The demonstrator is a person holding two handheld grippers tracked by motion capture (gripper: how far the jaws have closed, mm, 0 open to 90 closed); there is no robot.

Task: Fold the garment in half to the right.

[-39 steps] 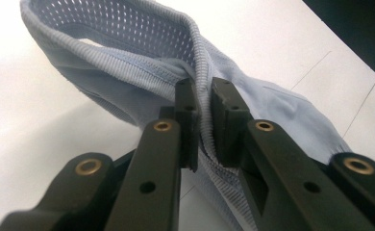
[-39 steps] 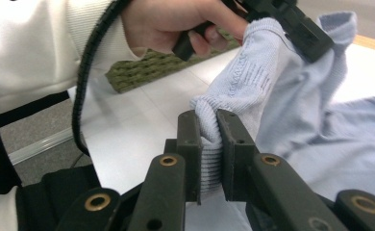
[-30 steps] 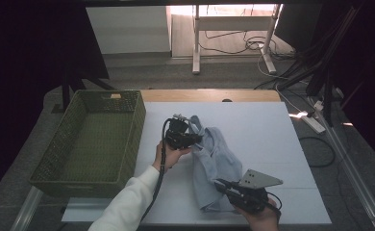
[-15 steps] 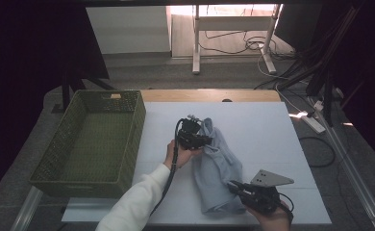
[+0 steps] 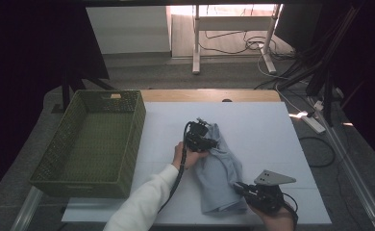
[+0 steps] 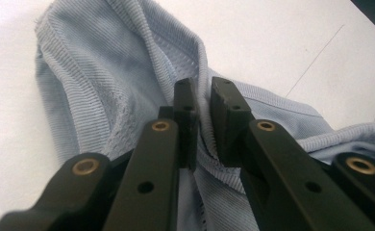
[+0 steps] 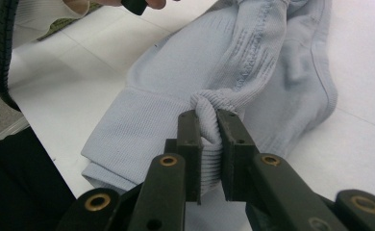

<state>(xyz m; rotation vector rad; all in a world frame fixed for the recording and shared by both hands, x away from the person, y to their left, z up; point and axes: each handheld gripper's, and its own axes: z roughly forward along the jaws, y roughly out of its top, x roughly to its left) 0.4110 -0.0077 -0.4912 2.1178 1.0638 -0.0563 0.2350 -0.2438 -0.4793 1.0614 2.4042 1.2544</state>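
The pale blue knitted garment [image 5: 219,173], clamped by left tongs [image 6: 204,103] and right tongs [image 7: 208,126], has been shifted rightward and lowered onto the white surface [image 5: 262,130]; laying flat follows.

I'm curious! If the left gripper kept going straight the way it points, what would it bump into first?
Probably just more of the light blue garment that the left gripper already pinches, then the white table beyond.

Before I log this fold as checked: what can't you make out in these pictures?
- High view: the right gripper meets the light-blue garment, but the pinch is too small to see.
- Same view: the left gripper covers the cloth under it.
- Green basket: near wall hides part of its floor.
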